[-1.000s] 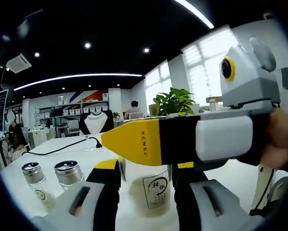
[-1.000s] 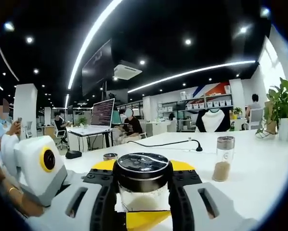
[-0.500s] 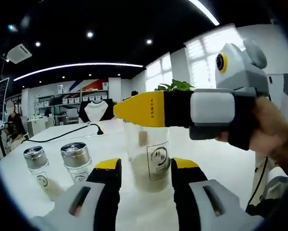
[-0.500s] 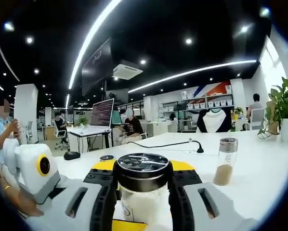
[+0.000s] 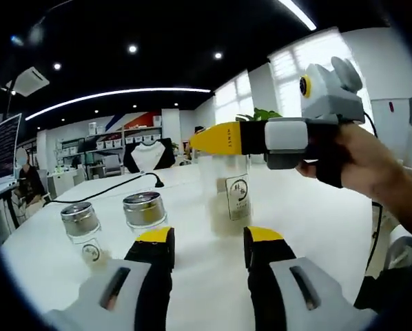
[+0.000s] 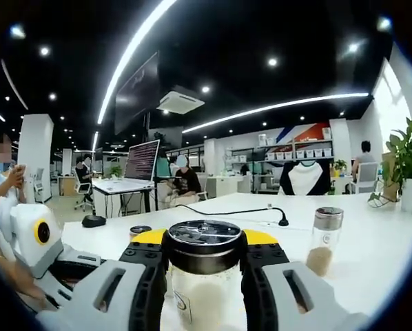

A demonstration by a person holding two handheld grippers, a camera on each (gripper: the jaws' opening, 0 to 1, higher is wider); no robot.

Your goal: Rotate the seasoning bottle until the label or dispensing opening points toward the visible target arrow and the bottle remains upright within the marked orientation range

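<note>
The seasoning bottle (image 5: 230, 196) is clear glass with pale powder and a white label with a round mark. It stands upright on the white table (image 5: 309, 214), its label facing the left gripper view. From the right, my right gripper (image 5: 216, 141) reaches in and is shut on the bottle's top. In the right gripper view the black jaws clamp the dark metal lid (image 6: 204, 238) from both sides. My left gripper (image 5: 207, 238) is open, a short way in front of the bottle, with nothing between its yellow-tipped jaws. The left gripper (image 6: 34, 234) also appears at the left.
Two more metal-lidded bottles (image 5: 80, 224) (image 5: 144, 210) stand to the left. Another small bottle (image 6: 324, 234) stands on the table at the right, and a black cable (image 6: 227, 207) runs behind. A hand (image 5: 371, 172) holds the right gripper. Office desks and people lie beyond.
My left gripper has drawn back from the bottle, which had stood between its jaws. The right gripper stays clamped on the lid, with the left gripper now further off.
</note>
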